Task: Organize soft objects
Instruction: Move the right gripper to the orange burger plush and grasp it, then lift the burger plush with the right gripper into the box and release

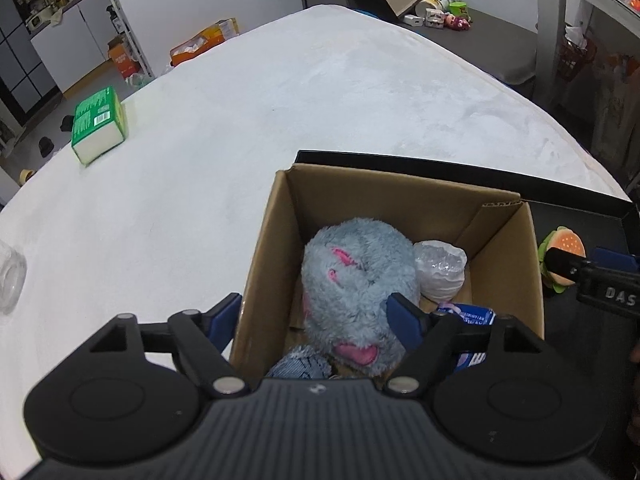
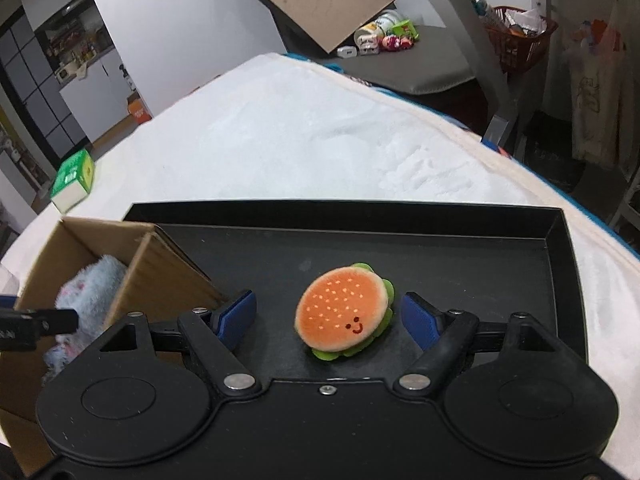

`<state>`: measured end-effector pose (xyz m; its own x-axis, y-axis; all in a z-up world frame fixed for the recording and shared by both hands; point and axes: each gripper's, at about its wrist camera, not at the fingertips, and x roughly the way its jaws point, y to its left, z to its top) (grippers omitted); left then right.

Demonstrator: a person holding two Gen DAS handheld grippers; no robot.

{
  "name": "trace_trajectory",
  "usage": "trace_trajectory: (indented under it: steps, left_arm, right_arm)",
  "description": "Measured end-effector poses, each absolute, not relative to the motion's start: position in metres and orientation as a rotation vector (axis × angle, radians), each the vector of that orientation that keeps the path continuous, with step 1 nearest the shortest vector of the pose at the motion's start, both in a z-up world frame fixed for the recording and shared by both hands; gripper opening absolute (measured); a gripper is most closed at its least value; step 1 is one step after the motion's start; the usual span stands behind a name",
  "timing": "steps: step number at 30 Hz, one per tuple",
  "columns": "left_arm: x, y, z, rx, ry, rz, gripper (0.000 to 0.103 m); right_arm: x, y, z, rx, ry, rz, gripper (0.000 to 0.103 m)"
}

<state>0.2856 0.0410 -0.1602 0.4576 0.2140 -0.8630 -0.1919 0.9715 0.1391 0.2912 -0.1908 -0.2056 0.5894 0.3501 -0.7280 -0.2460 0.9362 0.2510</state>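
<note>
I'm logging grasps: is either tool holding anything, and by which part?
Nothing is held: the right tool is open around the burger plush, the left tool open over the box.

I see a bed-like surface under a white fuzzy cover (image 1: 280, 112), and everything rests on it. A black shallow tray (image 2: 556, 240) lies directly on the cover at my near right. Well apart from it, a green and white box (image 1: 98, 126) sits by the far left edge. A clear object (image 1: 10, 280), cut off at the left edge, also lies on the cover
</note>
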Motion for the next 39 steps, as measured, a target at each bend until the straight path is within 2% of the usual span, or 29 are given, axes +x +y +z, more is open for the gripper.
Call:
trace_trajectory:
  steps: [9,10,12,14,17,39]
  left_arm:
    - [0.286,0.037,-0.161,0.019,1.083,0.257,0.082]
    - [0.286,0.037,-0.16,0.016,1.083,0.257,0.082]
    - [0.284,0.036,-0.161,0.021,1.082,0.254,0.082]
    - [0.282,0.036,-0.161,0.023,1.083,0.249,0.082]
    - [0.278,0.036,-0.16,0.02,1.079,0.244,0.082]
    - [0.229,0.061,-0.149,-0.062,1.043,0.229,0.081]
  right_arm:
    - [0.298,-0.188,-0.232,0.08,0.881,0.359,0.077]
    - [0.298,-0.187,-0.231,0.071,0.876,0.357,0.076]
    - [0.297,-0.186,-0.23,0.052,0.872,0.351,0.062]
    - [0.297,-0.187,-0.229,0.052,0.869,0.347,0.053]
    - [0.296,-0.192,-0.227,0.066,0.876,0.33,0.049]
    - [0.279,-0.199,-0.195,0.108,0.887,0.286,0.048]
